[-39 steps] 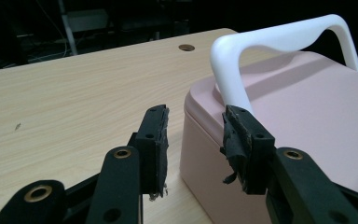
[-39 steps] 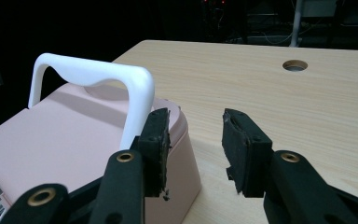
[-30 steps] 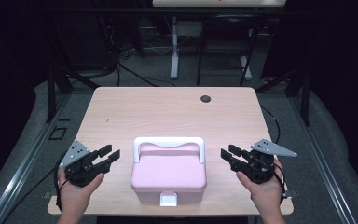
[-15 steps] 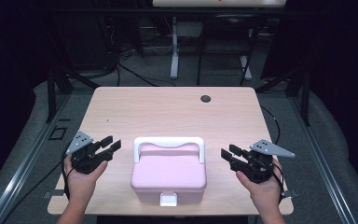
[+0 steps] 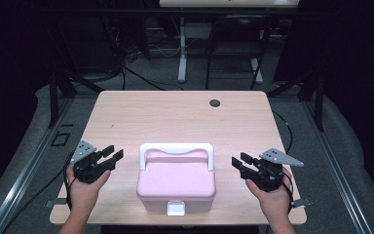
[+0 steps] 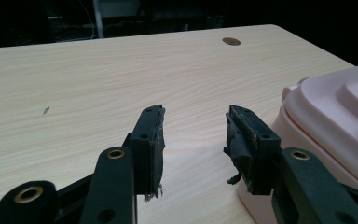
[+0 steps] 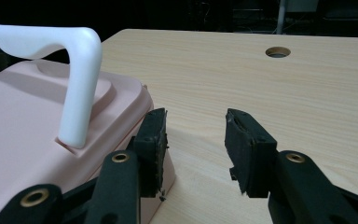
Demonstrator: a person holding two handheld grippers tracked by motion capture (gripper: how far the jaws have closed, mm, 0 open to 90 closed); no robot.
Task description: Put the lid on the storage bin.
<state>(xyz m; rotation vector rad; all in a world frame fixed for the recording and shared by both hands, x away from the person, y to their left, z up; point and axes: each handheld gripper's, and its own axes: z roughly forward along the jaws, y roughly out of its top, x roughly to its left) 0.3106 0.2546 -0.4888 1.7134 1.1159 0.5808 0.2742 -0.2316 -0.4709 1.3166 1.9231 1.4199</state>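
Two grippers flank a pink box (image 5: 176,184) that sits at the near middle of the table (image 5: 175,117), its white handle (image 5: 176,147) standing up along the far edge of the lid. A small white latch (image 5: 176,208) shows on the front wall; how it is fastened is too small to tell.

From above, the left gripper (image 5: 113,156) is held just off the box's left side, apart from it, with its jaws spread and nothing between them. The right gripper (image 5: 237,161) sits off the box's right side, also clear of it, jaws likewise parted and empty. Each hand's forearm is cut off by the bottom edge.

Looking along the left gripper (image 6: 195,126), the box (image 6: 335,121) runs off the right edge, so only a corner of its lid and wall can be seen; the right-hand jaw partly covers that wall, and whether it touches I cannot tell. The pads look frayed at their edges.

Along the right gripper (image 7: 195,128), the box (image 7: 32,140) fills the left side and is cut by the frame, with one leg of the handle (image 7: 79,74) rising from the lid. The left-hand jaw hides the box's near corner. A round hole (image 7: 278,51) lies far back in the tabletop, and the room behind is too dark to make out.
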